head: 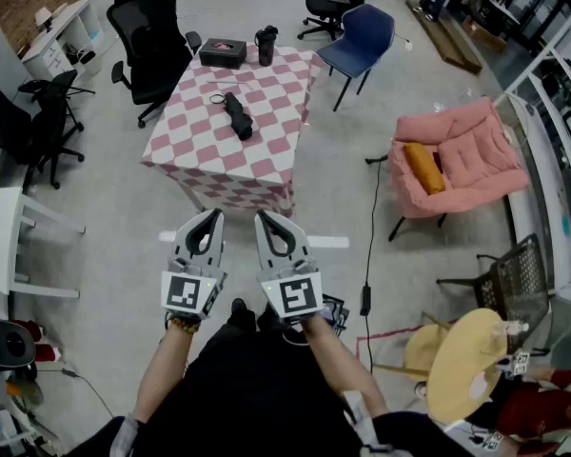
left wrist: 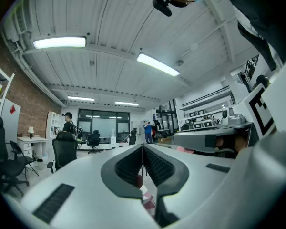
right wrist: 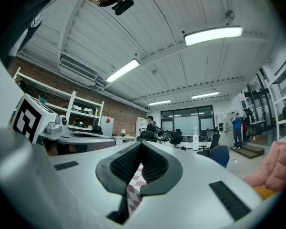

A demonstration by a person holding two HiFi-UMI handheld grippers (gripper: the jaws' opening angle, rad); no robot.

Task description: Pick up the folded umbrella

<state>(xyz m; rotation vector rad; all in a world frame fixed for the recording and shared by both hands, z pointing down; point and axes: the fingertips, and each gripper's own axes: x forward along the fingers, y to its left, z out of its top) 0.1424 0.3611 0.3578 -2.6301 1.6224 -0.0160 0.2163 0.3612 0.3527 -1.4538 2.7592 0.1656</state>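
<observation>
One desk in a pink-and-white checked cloth stands at twelve o'clock from the person, well apart. One pink armchair sits at two o'clock. One black office chair is at the desk's ten o'clock and one blue chair at its one o'clock.

Two forearms reach forward side by side, holding two grippers level over the floor and pointed at twelve o'clock toward the desk. The left gripper and right gripper are close together, each with its jaws closed on nothing.

One folded black umbrella lies near the desk's middle, running roughly eleven to five. At the far edge stand one black box and one dark bottle.
</observation>
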